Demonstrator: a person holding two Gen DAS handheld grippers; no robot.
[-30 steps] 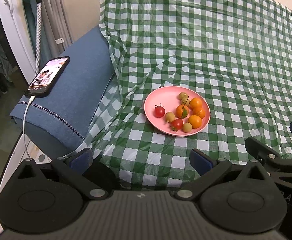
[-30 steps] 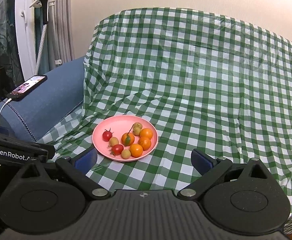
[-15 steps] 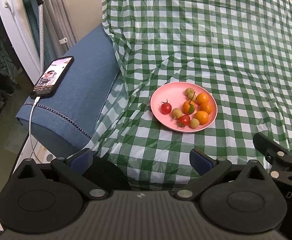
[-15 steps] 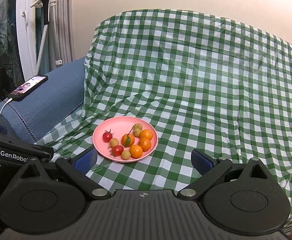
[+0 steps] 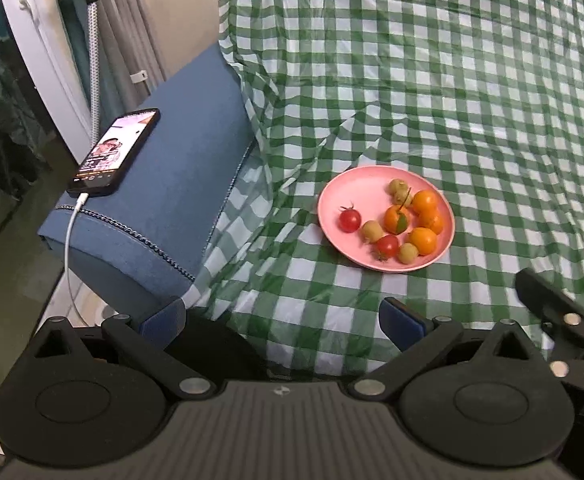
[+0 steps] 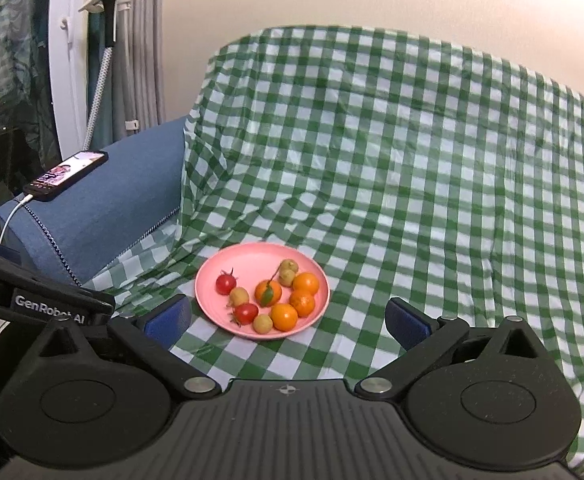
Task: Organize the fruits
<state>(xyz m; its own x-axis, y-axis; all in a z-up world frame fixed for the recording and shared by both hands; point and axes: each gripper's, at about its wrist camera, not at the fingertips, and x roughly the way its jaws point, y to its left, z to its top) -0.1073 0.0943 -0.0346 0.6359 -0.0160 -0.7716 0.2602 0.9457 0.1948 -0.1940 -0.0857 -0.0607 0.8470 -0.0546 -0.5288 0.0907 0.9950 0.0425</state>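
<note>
A pink plate (image 5: 332, 196) (image 6: 251, 256) sits on the green checked cloth and holds several small fruits: oranges (image 5: 423, 241) (image 6: 283, 316), red tomatoes (image 5: 349, 219) (image 6: 225, 283) and yellow-green fruits (image 5: 372, 230) (image 6: 262, 323). My left gripper (image 5: 281, 316) is open and empty, near the cloth's front edge, well short of the plate. My right gripper (image 6: 287, 318) is open and empty, just in front of the plate. The right gripper's body shows at the right edge of the left wrist view (image 5: 552, 312).
A blue sofa arm (image 5: 171, 184) (image 6: 103, 208) stands left of the plate, with a phone (image 5: 117, 150) (image 6: 65, 174) on a white charging cable (image 5: 69, 240). The checked cloth (image 5: 452, 80) covers the seat and backrest. A white frame and curtains stand at far left.
The left wrist view has shifted, so the plate and phone sit further right in it. The right view barely shifts. Both grippers stay open.
</note>
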